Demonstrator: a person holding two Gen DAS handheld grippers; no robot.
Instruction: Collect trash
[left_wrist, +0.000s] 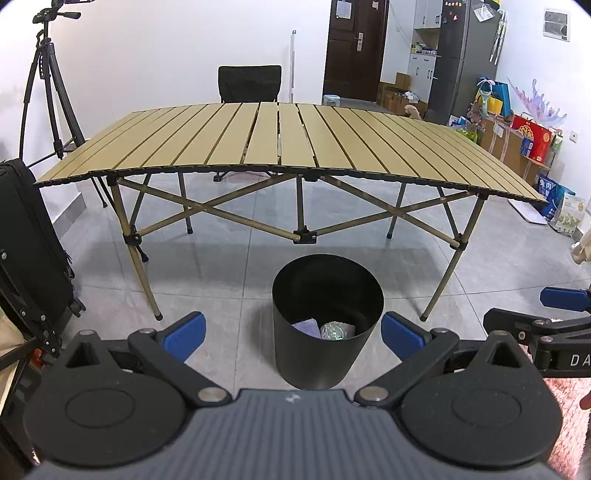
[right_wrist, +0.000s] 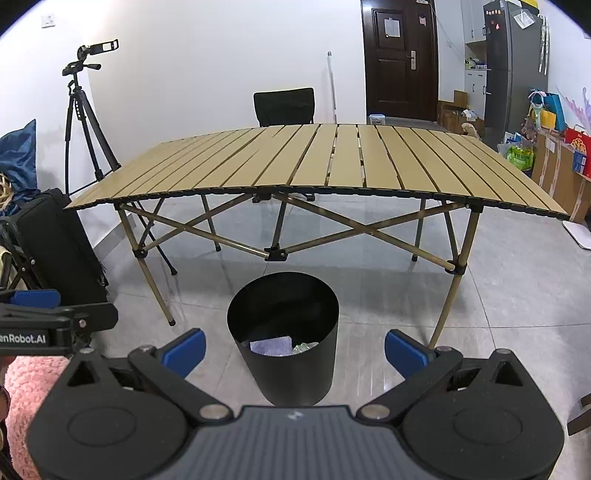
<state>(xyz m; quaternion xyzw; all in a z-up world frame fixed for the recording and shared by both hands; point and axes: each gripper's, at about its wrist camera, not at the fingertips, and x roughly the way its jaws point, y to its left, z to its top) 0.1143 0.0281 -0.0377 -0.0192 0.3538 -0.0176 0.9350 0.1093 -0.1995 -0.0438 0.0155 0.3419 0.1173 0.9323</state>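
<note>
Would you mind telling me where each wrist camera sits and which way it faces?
Left wrist: on the left gripper, facing the black bin and slatted table; open blue fingers show, right gripper at the edge.
Right wrist: on the right gripper, same outlook; left gripper at the edge.
Shared: bin, table, tripod.

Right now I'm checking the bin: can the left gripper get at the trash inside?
Probably yes: the left gripper is open and empty, the black bin stands uncovered on the floor just ahead.

Left gripper (left_wrist: 293, 334) held level, blue-padded fingers (left_wrist: 184, 335) spread wide and empty, right gripper (right_wrist: 294, 345) alongside it, likewise spread wide, nothing between pads
</note>
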